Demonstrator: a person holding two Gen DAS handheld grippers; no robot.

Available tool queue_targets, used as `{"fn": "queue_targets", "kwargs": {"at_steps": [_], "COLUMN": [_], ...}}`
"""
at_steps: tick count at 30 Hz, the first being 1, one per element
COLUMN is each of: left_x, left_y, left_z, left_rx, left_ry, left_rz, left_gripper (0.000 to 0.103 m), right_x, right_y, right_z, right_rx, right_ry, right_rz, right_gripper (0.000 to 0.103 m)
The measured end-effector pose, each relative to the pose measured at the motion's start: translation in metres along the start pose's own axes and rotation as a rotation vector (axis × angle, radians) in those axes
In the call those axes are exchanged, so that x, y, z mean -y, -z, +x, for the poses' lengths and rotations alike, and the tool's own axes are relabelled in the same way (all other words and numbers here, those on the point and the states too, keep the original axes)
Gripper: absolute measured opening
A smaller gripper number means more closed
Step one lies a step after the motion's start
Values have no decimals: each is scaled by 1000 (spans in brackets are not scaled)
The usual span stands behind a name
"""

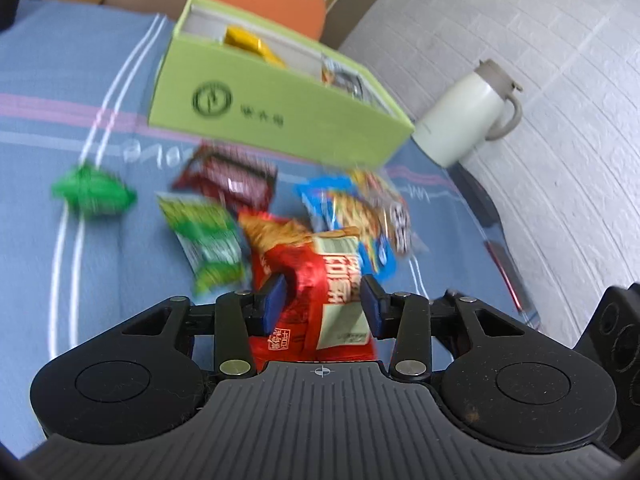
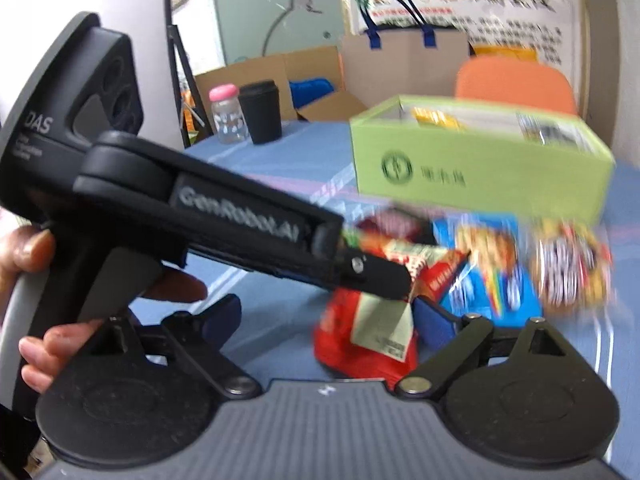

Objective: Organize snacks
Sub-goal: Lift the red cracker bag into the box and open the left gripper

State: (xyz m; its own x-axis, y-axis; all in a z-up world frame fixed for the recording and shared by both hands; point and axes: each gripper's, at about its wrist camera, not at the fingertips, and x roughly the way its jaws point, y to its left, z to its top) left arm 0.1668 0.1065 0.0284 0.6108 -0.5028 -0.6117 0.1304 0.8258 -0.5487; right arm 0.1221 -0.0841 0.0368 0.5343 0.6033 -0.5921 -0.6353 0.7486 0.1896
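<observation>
Jaws of left gripper [image 1: 324, 300] clamped on red snack packet [image 1: 316, 280], pads pressing both sides; jaws of right gripper [image 2: 328, 316] spread wide, gripping nothing. Packet just above blue-clothed counter [image 1: 60, 60], near the loose snack pile [image 1: 352, 216]. Beyond, green box [image 1: 276, 108] already holding some packets. Step in hand, by the look: carrying packet boxward. Next: lift over near wall, release inside.
</observation>
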Motion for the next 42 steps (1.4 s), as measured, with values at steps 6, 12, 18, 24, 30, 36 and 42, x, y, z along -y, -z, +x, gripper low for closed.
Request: {"fn": "queue_targets", "kwargs": {"at_steps": [6, 12, 18, 24, 30, 36, 42], "left_x": [8, 15, 16, 3, 18, 19, -7], "left_y": [13, 8, 6, 8, -28, -112, -191], "left_z": [-18, -5, 17, 11, -23, -15, 24], "left_rx": [59, 26, -43, -62, 67, 195, 222], "left_ry": [-63, -108, -43, 26, 49, -5, -79], "left_rz": [28, 126, 172, 87, 97, 143, 124], "left_gripper": [48, 52, 51, 32, 33, 34, 34], "right_x": [-1, 9, 13, 7, 6, 31, 65], "right_y": [15, 27, 29, 21, -33, -114, -179], "right_z": [-19, -11, 7, -3, -11, 32, 106], "right_rx": [37, 16, 13, 10, 104, 154, 107], "right_ry": [84, 105, 92, 86, 64, 62, 22], "right_rz": [-3, 35, 53, -2, -89, -175, -173], "right_gripper": [93, 93, 83, 72, 76, 75, 75]}}
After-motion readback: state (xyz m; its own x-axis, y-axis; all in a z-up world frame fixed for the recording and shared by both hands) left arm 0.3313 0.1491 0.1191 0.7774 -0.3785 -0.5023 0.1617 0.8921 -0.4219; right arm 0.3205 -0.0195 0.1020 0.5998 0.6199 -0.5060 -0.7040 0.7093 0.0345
